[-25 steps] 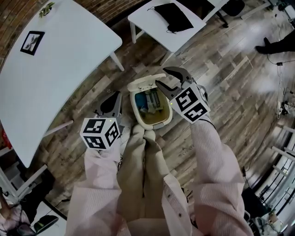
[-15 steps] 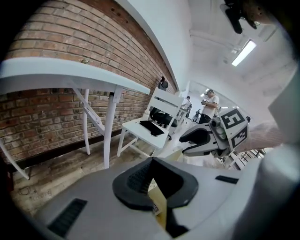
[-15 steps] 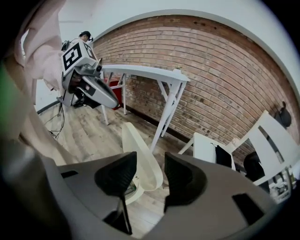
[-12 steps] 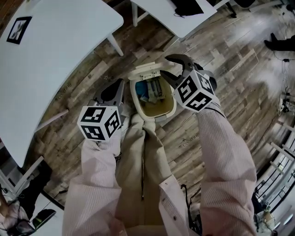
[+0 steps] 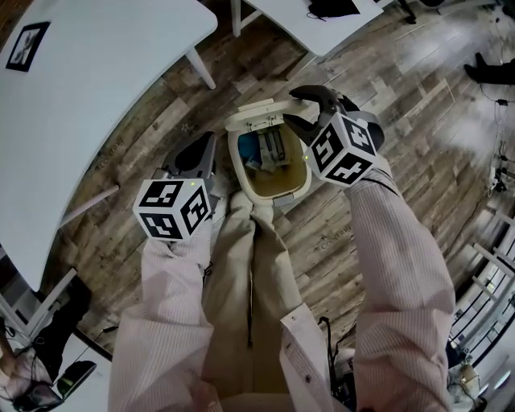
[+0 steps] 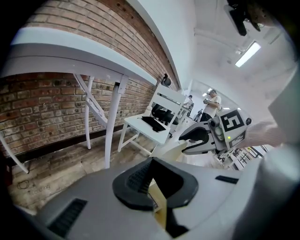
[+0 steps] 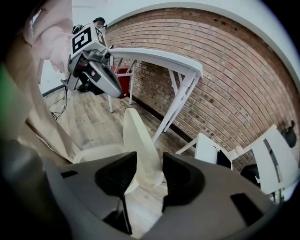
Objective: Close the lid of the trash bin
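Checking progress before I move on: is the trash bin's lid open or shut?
Open. The lid stands raised at the far edge of the trash bin, and the contents inside show.

Wood-plank floor (image 5: 386, 96) carries the cream trash bin (image 5: 278, 196) standing upright, plus the legs of a big white table (image 5: 88, 105) and a smaller white table (image 5: 282, 16) nearby.

Indistinct items (image 5: 264, 150) inside trash bin (image 5: 234, 165)

My bin (image 5: 276, 195) and its lid (image 5: 256, 113) were cream. Black-and-white squares patterned the cubes on my left gripper (image 5: 195, 154) and right gripper (image 5: 294, 107). The floor (image 5: 386, 121) was grey-brown planks, my sleeves (image 5: 402, 265) pale pink.
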A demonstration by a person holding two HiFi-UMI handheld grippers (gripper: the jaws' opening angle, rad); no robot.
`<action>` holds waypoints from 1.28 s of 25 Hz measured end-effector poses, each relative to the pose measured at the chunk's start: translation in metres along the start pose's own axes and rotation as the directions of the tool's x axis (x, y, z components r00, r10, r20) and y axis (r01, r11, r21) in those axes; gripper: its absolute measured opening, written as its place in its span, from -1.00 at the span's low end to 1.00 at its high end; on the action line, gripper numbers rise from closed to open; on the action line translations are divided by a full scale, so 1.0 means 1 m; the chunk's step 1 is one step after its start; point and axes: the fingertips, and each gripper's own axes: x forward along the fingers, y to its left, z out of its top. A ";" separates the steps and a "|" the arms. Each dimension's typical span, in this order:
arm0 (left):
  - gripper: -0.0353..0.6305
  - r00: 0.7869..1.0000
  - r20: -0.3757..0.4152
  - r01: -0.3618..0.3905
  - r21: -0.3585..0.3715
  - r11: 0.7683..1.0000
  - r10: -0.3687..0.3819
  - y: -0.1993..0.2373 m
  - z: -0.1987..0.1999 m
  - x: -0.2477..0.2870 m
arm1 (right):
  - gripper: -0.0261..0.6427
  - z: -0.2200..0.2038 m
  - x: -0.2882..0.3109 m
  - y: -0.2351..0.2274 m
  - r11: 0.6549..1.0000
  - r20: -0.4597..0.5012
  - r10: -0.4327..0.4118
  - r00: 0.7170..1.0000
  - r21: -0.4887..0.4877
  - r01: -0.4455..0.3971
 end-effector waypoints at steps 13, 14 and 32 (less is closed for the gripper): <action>-0.92 1.000 0.004 0.000 -0.011 1.000 0.000 -0.014 -0.014 -0.009 | -0.41 -0.007 -0.011 0.020 0.999 -0.016 0.002 1.000 -0.039 -0.002; -0.92 1.000 0.004 0.000 -0.012 1.000 0.000 -0.016 -0.015 -0.010 | -0.41 -0.008 -0.012 0.022 0.999 -0.016 0.002 1.000 -0.041 -0.003; -0.92 1.000 0.005 -0.023 -0.027 0.999 0.023 -0.050 -0.057 -0.035 | -0.41 -0.034 -0.032 0.083 0.997 -0.017 0.041 0.999 -0.061 -0.042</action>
